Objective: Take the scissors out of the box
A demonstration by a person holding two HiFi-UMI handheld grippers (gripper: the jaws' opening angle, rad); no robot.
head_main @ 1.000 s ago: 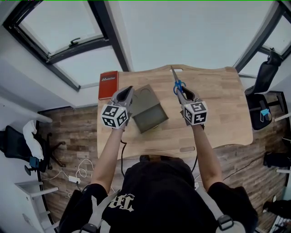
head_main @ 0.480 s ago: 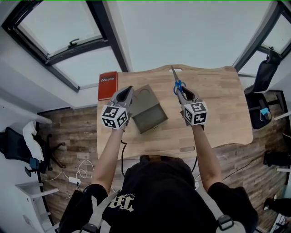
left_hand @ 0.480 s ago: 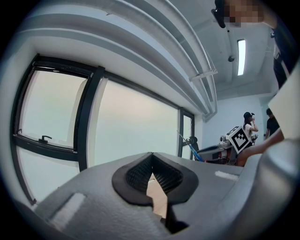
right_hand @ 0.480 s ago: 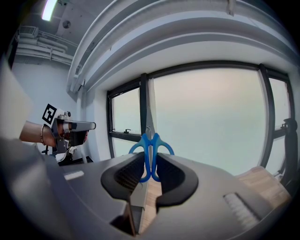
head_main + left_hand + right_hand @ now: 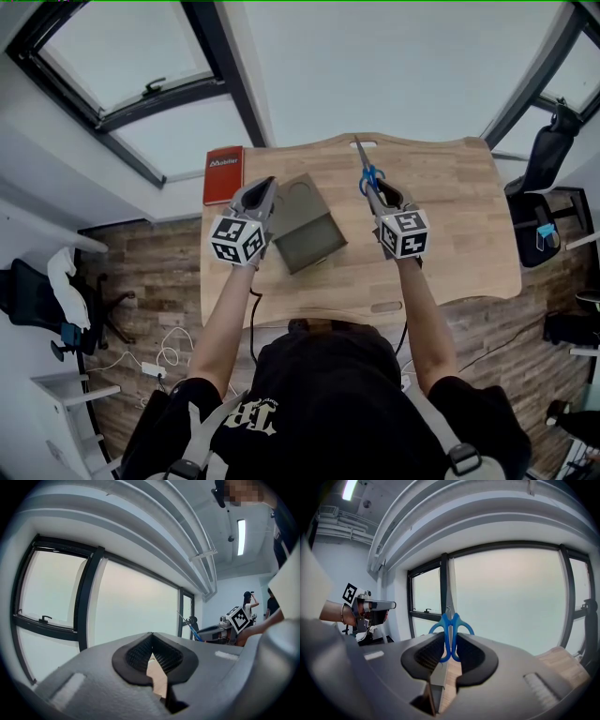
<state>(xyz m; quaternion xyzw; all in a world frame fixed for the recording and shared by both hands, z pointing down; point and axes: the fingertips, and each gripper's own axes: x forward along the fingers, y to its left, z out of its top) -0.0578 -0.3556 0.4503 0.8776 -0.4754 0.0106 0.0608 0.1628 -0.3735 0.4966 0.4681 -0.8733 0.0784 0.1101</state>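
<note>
Right gripper (image 5: 375, 186): we held it over the table, jaws closed narrowly on the blue handles of the scissors (image 5: 452, 620).
Scissors: they sat in the right gripper's jaws, handles pinched between the two pads and closed blades running straight out beyond the jaw tips, towards the table's far edge.
Scissors and box: the scissors were clear of the box (image 5: 305, 225), which lay to the left of the right gripper.
Left gripper (image 5: 267, 185): its jaw tips met, and we saw nothing between them but a sliver of wood in the gap behind the tips.
Box: it lay open on the table just to the right of the left gripper, between our two grippers and much nearer the left one. We could not tell whether that gripper touched it.
Table (image 5: 450, 216): pale wood, under both grippers, with a broad bare stretch to the right of the right gripper.
Book (image 5: 223, 175): red, at the table's far left corner, beyond the left gripper and slightly to its left.
Across from each gripper: each gripper's view showed the other off to the side, held up at about its own height.
</note>
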